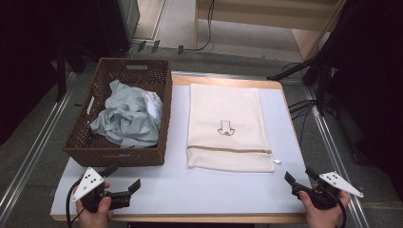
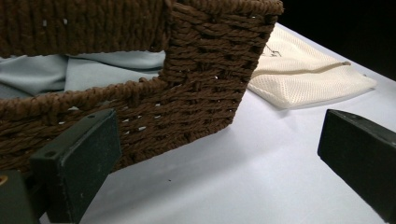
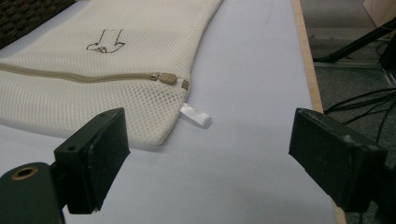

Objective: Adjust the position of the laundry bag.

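A brown woven basket (image 1: 81, 142) stands at the table's left and holds a crumpled grey-blue cloth (image 1: 127, 116). To its right a cream mesh laundry bag (image 1: 225, 107) lies flat, its zipper (image 1: 228, 149) closed with the pull (image 3: 167, 77) at the right end. My left gripper (image 1: 122, 177) rests near the front left edge, open and holding nothing, its jaws facing the basket's near corner (image 2: 205, 93). At the front right my right gripper (image 1: 299, 175) is open too, aimed at the bag's zipper corner with its white tab (image 3: 196, 115).
A white sheet (image 1: 199, 190) covers the wooden tabletop. Metal rails (image 1: 28, 156) run along both sides of the table. Cables and dark stands (image 1: 309, 71) lie on the floor at the right, and a wooden shelf stands behind the table.
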A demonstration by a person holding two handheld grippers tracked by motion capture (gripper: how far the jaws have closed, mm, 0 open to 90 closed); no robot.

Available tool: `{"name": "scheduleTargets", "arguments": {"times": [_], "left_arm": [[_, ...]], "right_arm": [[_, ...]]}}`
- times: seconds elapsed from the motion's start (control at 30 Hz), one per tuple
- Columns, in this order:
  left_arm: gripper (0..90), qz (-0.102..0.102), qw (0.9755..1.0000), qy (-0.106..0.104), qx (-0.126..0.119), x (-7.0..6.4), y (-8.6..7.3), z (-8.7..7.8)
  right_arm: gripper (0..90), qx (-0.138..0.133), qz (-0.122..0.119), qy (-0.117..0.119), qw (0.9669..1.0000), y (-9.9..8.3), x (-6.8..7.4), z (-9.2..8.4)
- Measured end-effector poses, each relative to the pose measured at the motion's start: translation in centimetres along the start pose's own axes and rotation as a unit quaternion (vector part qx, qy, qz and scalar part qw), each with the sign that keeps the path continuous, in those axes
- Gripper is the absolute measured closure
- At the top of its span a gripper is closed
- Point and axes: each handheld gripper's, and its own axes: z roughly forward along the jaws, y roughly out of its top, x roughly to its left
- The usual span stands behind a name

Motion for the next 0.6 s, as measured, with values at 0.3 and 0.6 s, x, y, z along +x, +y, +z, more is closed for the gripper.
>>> {"name": "scheduleTargets", "arguments": {"times": [0.3,0.6], "left_arm": [[0.1,0.010,0.9997,-0.023,0.007,-2.3,0.1,1.1],[6.4,0.045,0.9977,-0.037,0.036,-5.8,0.5,4.6]], "right_arm": [[17.0,0.007,0.014,0.009,0.9998,0.3,0.6,0.5],[23.1,0.011,0.006,0.017,0.9998,0.7,1.6,1.6]]}}
